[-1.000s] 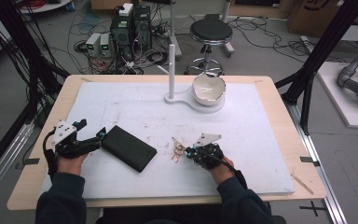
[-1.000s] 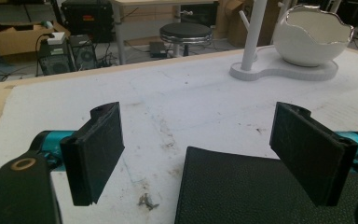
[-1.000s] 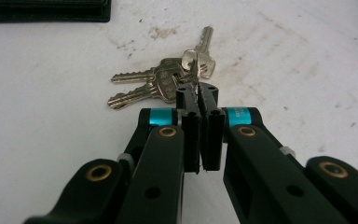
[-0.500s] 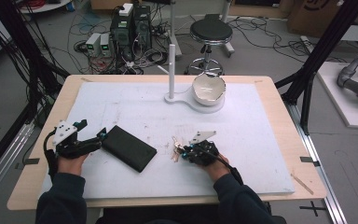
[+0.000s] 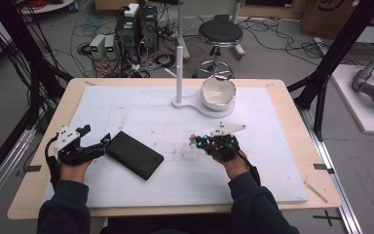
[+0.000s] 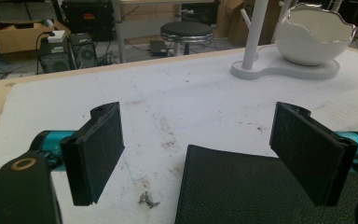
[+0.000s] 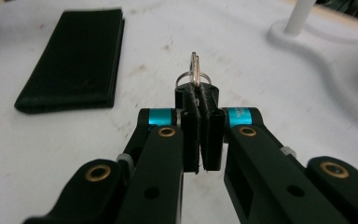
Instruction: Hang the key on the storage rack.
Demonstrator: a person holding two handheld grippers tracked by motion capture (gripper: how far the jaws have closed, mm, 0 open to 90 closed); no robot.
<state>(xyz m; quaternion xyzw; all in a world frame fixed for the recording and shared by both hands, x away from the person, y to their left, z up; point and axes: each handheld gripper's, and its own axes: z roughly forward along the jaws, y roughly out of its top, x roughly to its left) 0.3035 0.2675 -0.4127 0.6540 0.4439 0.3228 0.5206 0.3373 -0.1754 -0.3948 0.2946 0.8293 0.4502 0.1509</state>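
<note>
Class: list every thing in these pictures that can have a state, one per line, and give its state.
Right gripper: shut on keys.
Keys: clamped, lifted off the table.
Left gripper: open, beside wallet.
Wallet: closed, lying flat.
Bowl: upright on its stand.

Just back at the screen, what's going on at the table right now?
The person's right gripper is shut on a small silver key on a ring, held just above the white table mat. The left gripper is open, its jaws either side of one end of the flat black leather wallet, not gripping it.
</note>
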